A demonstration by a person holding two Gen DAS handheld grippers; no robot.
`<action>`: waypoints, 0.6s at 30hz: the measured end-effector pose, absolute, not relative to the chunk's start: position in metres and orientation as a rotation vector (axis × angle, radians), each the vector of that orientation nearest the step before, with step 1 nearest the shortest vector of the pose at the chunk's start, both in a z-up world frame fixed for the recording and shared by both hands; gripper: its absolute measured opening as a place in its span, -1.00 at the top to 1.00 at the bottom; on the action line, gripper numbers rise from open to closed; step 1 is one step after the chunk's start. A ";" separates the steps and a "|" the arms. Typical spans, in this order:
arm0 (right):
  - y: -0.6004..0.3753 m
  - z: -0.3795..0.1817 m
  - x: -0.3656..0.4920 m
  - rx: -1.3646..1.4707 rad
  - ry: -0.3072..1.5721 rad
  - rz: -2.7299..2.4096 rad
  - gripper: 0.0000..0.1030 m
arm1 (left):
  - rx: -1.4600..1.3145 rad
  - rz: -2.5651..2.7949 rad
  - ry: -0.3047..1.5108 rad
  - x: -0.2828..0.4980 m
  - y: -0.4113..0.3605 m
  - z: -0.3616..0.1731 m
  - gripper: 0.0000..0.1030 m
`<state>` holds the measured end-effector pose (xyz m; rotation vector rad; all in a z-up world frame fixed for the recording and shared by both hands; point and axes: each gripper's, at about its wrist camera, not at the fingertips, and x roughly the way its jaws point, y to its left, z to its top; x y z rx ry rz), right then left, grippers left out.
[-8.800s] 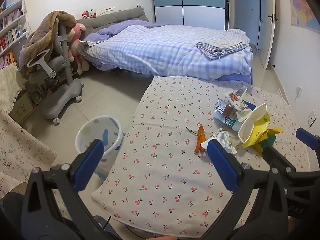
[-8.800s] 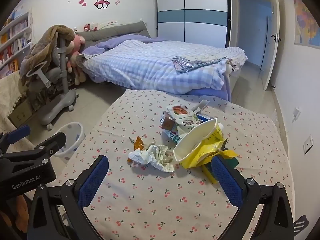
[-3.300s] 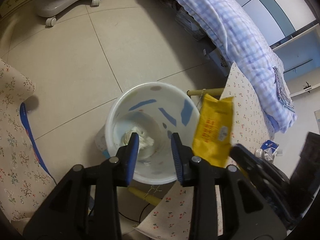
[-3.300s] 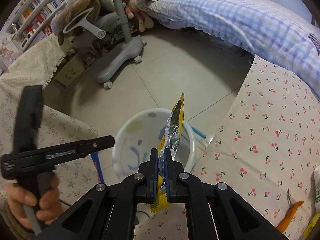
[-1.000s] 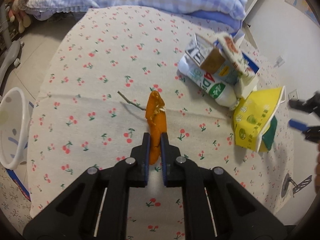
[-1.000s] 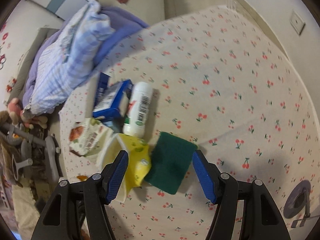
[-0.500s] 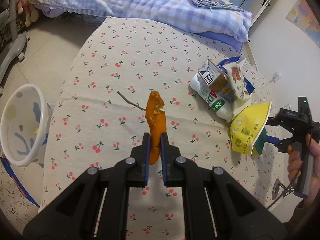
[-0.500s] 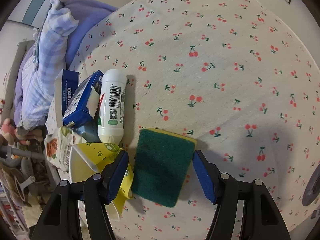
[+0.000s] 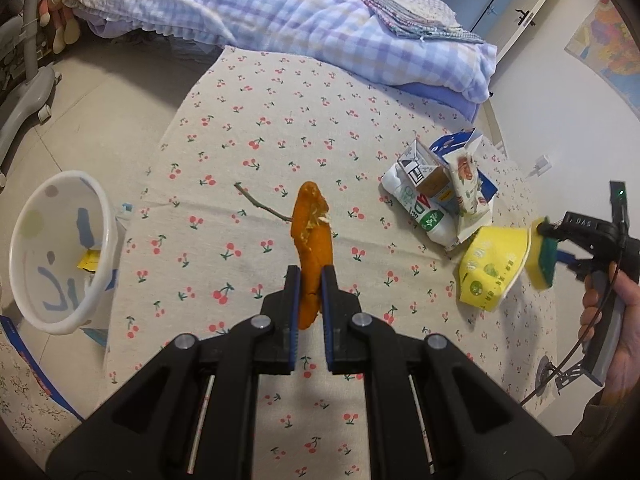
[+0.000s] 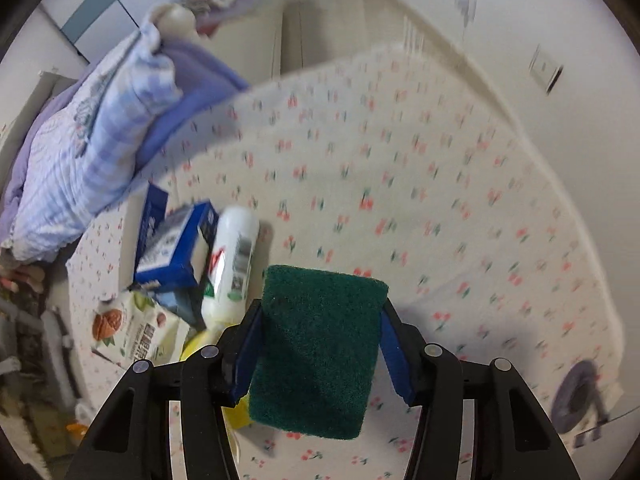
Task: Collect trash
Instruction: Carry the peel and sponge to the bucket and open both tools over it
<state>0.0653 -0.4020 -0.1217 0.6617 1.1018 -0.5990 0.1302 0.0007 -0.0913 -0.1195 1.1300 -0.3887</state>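
Observation:
My left gripper is shut on an orange peel and holds it above the cherry-print table. My right gripper is shut on a green and yellow sponge, lifted off the table; the sponge also shows in the left wrist view at the right. A white trash bin stands on the floor left of the table. A yellow paper bowl, a white bottle, a blue carton and a snack bag lie clustered on the table.
A thin twig lies on the table behind the peel. A bed with a checked quilt runs along the table's far side. A grey chair base stands on the floor at far left.
My right gripper has closed on the sponge and lifted it off the table. My left gripper has raised the orange peel a little higher.

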 end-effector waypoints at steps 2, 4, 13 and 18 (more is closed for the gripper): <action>-0.393 -0.106 0.069 0.638 1.047 -0.576 -0.08 | -0.127 -0.390 1.123 0.129 0.007 -0.088 0.79; -0.384 -0.095 0.073 0.655 1.004 -0.499 -0.08 | -0.145 -0.390 1.121 0.130 0.013 -0.086 0.79; -0.305 -0.047 0.096 0.559 0.893 -0.275 -0.08 | -0.213 -0.358 1.099 0.129 0.050 -0.077 0.79; -0.243 -0.034 0.109 0.473 0.879 -0.100 -0.08 | -0.254 -0.325 1.073 0.130 0.075 -0.070 0.79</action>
